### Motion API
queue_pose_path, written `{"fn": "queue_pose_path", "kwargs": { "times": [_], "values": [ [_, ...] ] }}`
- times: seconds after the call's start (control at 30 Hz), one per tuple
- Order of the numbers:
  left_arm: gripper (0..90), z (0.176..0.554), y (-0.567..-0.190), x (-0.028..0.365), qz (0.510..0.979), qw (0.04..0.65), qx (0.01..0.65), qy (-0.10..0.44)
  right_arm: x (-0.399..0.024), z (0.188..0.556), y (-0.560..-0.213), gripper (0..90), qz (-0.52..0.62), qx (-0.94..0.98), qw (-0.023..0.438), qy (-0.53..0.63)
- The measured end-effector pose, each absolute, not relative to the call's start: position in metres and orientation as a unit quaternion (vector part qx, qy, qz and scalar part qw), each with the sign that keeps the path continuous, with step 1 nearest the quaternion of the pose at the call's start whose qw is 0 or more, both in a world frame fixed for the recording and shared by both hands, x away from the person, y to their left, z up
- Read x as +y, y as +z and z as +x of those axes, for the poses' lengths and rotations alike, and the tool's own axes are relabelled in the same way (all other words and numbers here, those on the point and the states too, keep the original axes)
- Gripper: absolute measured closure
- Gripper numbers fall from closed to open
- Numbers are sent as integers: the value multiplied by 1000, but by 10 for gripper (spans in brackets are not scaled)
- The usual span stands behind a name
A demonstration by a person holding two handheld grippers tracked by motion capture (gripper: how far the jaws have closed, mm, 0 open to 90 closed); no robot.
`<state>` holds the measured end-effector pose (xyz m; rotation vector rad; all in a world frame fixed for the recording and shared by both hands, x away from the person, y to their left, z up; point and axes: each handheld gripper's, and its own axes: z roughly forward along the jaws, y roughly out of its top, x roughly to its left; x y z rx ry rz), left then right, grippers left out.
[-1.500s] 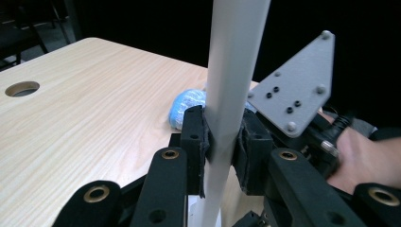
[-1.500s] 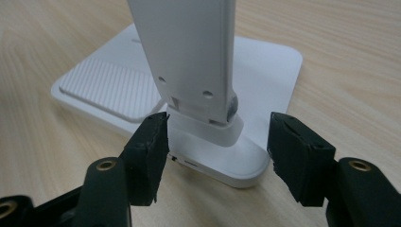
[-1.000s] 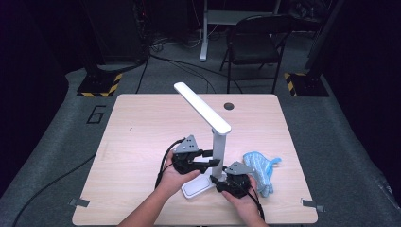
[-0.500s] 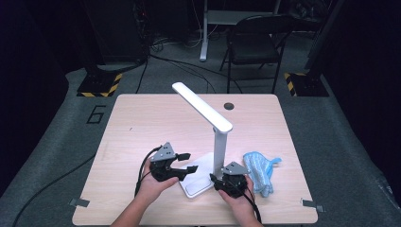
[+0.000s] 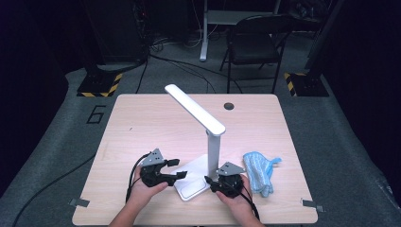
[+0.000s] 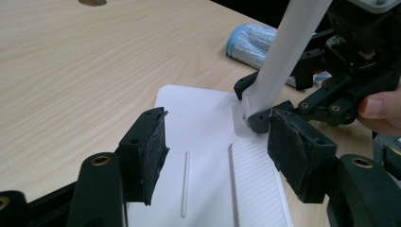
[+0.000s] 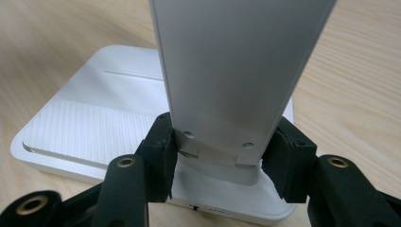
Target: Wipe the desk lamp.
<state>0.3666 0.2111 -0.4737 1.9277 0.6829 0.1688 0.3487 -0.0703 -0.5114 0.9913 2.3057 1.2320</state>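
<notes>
The desk lamp (image 5: pixel 208 142) stood near the table's (image 5: pixel 142 123) six o'clock edge. The right gripper (image 5: pixel 218 182), at its five o'clock, had just closed onto the post's foot, probably to steady it. The left gripper (image 5: pixel 176 168), at eight o'clock, had just opened, its pads apart over the white base (image 6: pixel 203 142), touching nothing.

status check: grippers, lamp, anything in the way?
Right gripper clamped on lamp post foot. Left gripper open over lamp base, jaws just opening, nothing gripped. Blue cloth lies clear, to the right.
</notes>
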Motion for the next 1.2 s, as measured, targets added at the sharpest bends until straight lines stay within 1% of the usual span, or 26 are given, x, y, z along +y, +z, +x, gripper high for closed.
{"fn": "queue_pose_path", "kwargs": {
  "times": [0.17,0.23,0.27,0.33,0.37,0.4,0.47,0.57,0.63,0.67,0.8,0.93,1.03,1.07,1.2],
  "values": [
    [361,368,-482,213,804,512,294,70,-67,349,-511,487,325,824,158,436],
    [353,369,-485,213,806,507,297,70,-68,350,-512,481,332,818,168,440],
    [348,369,-486,213,808,503,297,73,-70,351,-512,477,335,818,166,437],
    [337,370,-489,212,809,500,302,65,-74,353,-513,428,347,812,173,436],
    [324,370,-489,212,809,500,302,65,-74,353,-513,428,347,812,173,436],
    [321,370,-490,211,810,498,303,67,-79,356,-513,390,366,805,173,433],
    [316,371,-494,209,808,500,307,54,-83,358,-514,367,382,797,177,433],
    [311,370,-496,206,810,497,307,52,-87,360,-514,375,397,788,183,433],
    [310,369,-498,203,809,495,311,52,-91,361,-514,392,408,783,188,431],
    [310,370,-500,201,815,490,306,50,-94,363,-514,420,422,775,187,432],
    [310,369,-504,196,819,483,305,49,-100,365,-514,442,433,771,188,428],
    [290,366,-508,185,831,468,298,50,-100,363,-514,436,440,768,185,427],
    [280,365,-510,181,830,469,299,51,-101,361,-515,418,435,771,181,428],
    [275,366,-512,178,830,464,305,55,-101,359,-515,404,431,776,173,426],
    [261,368,-514,176,830,459,311,61,-101,353,-515,400,429,779,166,425]
  ]
}}
